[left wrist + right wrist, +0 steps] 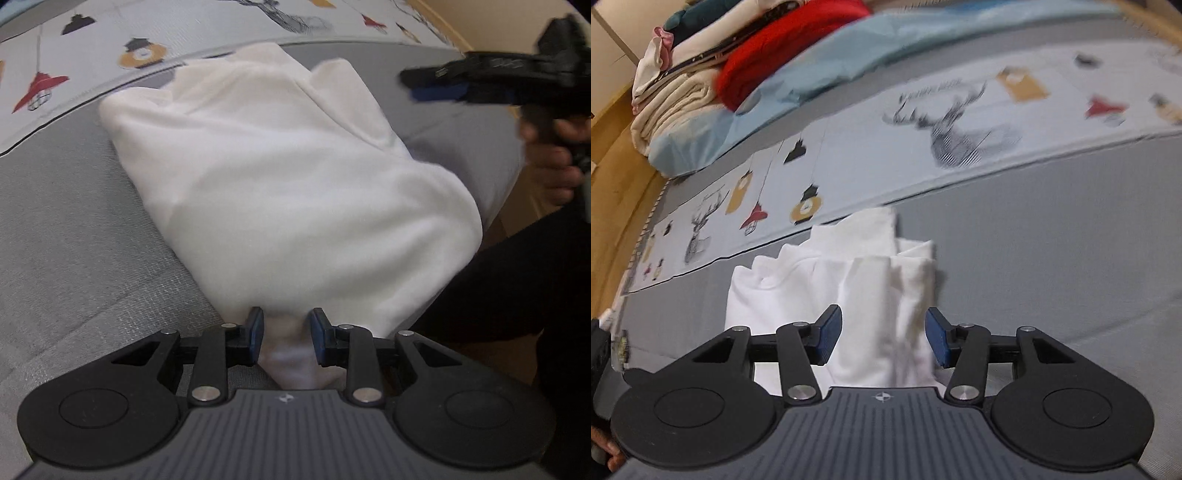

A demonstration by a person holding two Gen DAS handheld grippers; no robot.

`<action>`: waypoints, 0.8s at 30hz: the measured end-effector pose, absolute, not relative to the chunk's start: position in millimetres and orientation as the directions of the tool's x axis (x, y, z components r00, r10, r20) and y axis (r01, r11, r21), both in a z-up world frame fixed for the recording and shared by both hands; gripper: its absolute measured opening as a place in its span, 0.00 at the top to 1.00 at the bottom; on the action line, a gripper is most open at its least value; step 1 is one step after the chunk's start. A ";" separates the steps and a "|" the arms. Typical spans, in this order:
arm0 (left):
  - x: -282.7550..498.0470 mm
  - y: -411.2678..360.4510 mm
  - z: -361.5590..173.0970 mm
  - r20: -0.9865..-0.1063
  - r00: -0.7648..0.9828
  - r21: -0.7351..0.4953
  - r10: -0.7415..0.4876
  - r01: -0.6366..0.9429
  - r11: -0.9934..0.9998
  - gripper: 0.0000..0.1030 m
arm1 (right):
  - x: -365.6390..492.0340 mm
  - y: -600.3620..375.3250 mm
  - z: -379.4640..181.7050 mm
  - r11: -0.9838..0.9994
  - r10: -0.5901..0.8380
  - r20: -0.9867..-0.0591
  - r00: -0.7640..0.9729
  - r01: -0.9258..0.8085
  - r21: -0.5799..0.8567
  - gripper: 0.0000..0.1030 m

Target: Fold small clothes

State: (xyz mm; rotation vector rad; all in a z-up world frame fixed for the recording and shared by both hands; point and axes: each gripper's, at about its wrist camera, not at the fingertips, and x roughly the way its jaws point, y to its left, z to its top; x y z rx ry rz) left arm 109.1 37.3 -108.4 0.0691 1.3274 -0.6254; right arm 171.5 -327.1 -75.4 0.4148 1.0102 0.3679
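White garment (280, 192) is clamped at its near end by left gripper (284, 338); long axis runs straight ahead. Right gripper (882, 338) is held apart, empty, above it.

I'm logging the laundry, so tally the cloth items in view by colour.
White: 1, the folded white cotton garment
Red: 1, a red knit piece on the pile
Cream: 1, a cream folded cloth
Teal: 1, a dark teal piece
Total: 4
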 end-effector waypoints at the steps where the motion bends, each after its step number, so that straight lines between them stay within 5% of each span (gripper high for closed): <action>1: 108.8 41.4 -108.0 -0.916 0.109 -0.297 -0.385 0.459 0.837 0.70 | 177.7 -323.9 -84.2 0.859 0.484 -0.734 0.476 -0.100 0.501 0.49; 7: 114.1 54.7 -99.3 -0.907 0.166 -0.281 -0.387 0.445 0.850 0.70 | 190.4 -302.3 -105.2 0.883 0.446 -0.775 0.448 -0.079 0.462 0.53; 11: 127.6 76.5 -90.1 -0.887 0.234 -0.297 -0.397 0.369 0.881 0.70 | 187.7 -288.1 -93.8 0.894 0.446 -0.755 0.480 -0.189 0.407 0.90; 15: 147.7 81.7 -85.6 -0.869 0.298 -0.303 -0.395 0.309 0.901 0.70 | 185.3 -288.0 -76.6 0.885 0.459 -0.705 0.541 -0.212 0.414 0.93; 20: 148.0 71.6 -70.4 -0.827 0.362 -0.325 -0.430 0.317 0.891 0.70 | 171.1 -281.6 -23.0 0.870 0.486 -0.461 0.742 -0.360 0.338 0.92; 24: 147.7 64.3 -66.8 -0.811 0.381 -0.330 -0.443 0.326 0.886 0.70 | 198.1 -287.0 -50.3 0.957 0.272 -0.637 0.721 -0.132 0.259 0.88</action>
